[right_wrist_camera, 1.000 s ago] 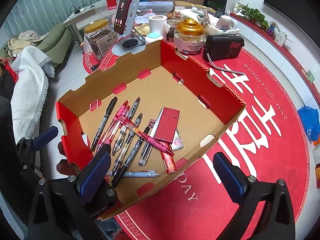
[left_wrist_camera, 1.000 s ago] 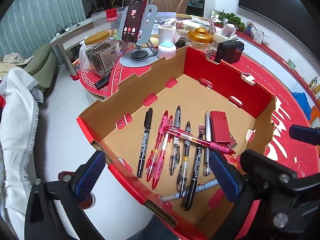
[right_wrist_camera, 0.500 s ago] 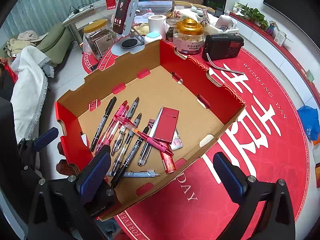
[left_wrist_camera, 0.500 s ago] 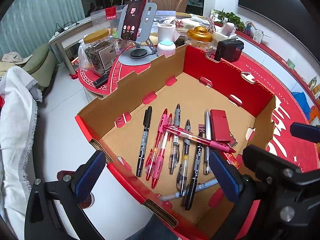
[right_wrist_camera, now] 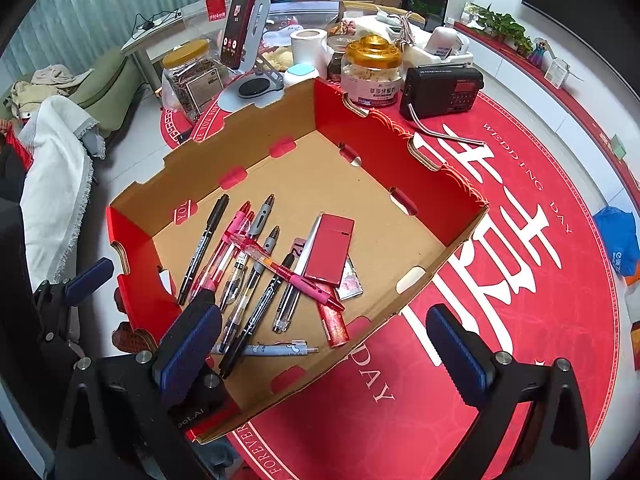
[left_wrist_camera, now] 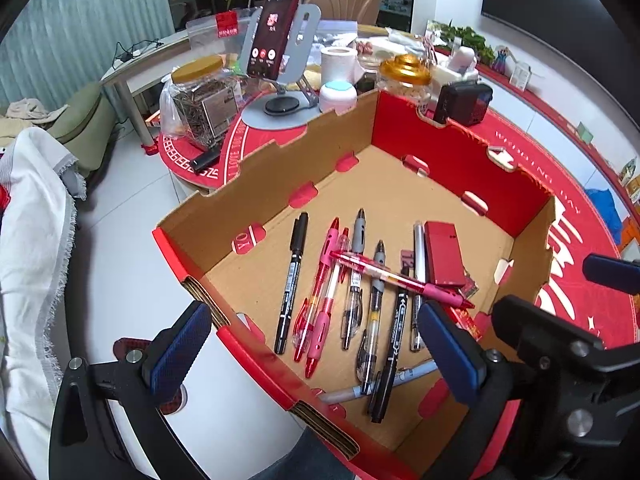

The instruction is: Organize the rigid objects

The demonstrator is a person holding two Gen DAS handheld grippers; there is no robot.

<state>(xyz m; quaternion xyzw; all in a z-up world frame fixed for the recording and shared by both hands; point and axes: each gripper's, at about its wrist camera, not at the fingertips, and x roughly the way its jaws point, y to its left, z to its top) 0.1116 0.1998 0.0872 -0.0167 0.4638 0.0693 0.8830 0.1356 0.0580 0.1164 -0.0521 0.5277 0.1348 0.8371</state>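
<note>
A shallow cardboard box (left_wrist_camera: pixel 440 172) (right_wrist_camera: pixel 360 148) with red walls stands on a red round mat. Several pens lie side by side on its floor, among them a black marker (left_wrist_camera: pixel 292 280) (right_wrist_camera: pixel 204 248). A pink pen (left_wrist_camera: pixel 400 278) (right_wrist_camera: pixel 280 266) lies crosswise over them. Beside them rests a flat red case (left_wrist_camera: pixel 444 258) (right_wrist_camera: pixel 330 248). A pale blue pen (right_wrist_camera: pixel 276 349) lies along the near wall. My left gripper (left_wrist_camera: pixel 316 354) hovers open over the box's near corner. My right gripper (right_wrist_camera: pixel 322 356) is open above the near wall. Neither holds anything.
Behind the box stand a phone on a grey stand (left_wrist_camera: pixel 272 40), a gold-lidded jar (right_wrist_camera: pixel 374 72), a yellow-lidded jar (left_wrist_camera: pixel 196 108), a paper roll (right_wrist_camera: pixel 308 46) and a black radio (right_wrist_camera: pixel 440 92). White cloth (left_wrist_camera: pixel 32 220) hangs at the left. The red mat (right_wrist_camera: pixel 520 280) stretches right.
Both views have drifted only slightly. The pens, the red case and the box have not moved, and both grippers remain open.
</note>
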